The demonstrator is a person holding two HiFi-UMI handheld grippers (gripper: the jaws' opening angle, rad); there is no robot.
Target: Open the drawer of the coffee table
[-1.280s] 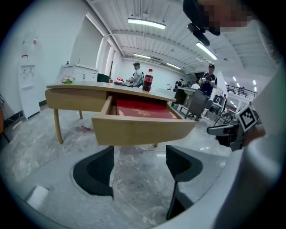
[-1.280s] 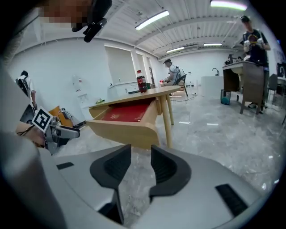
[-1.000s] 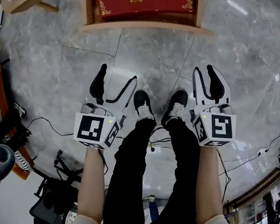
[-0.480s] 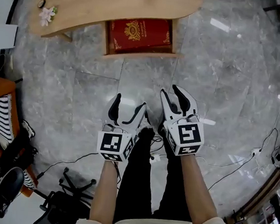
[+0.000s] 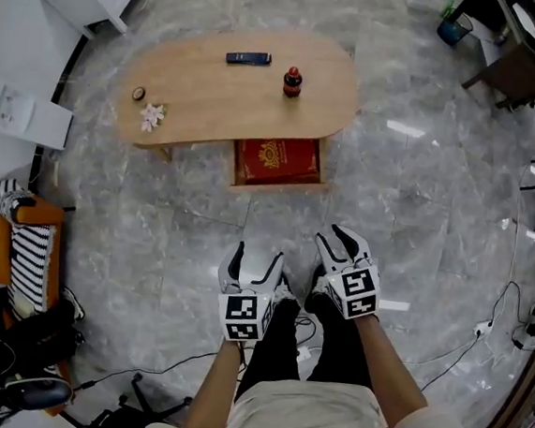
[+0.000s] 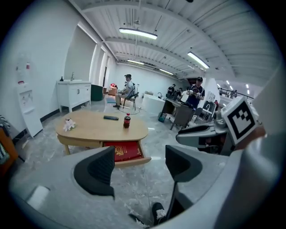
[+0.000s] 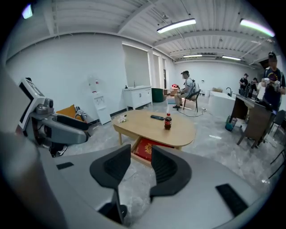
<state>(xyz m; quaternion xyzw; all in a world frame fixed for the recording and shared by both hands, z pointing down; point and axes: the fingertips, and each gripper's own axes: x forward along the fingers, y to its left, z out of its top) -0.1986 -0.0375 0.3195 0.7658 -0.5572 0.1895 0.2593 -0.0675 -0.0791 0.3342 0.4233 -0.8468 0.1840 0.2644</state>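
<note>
drawer (image 5: 281,185) of the oval wooden coffee table (image 5: 213,90) holds a red box (image 5: 277,160).

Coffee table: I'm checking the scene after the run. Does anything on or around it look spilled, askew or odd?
Nothing is spilled or damaged. The only thing that stands out is the drawer, pulled out from under the coffee table with a red book showing inside. The bottle stands upright and the remote lies flat.
</note>
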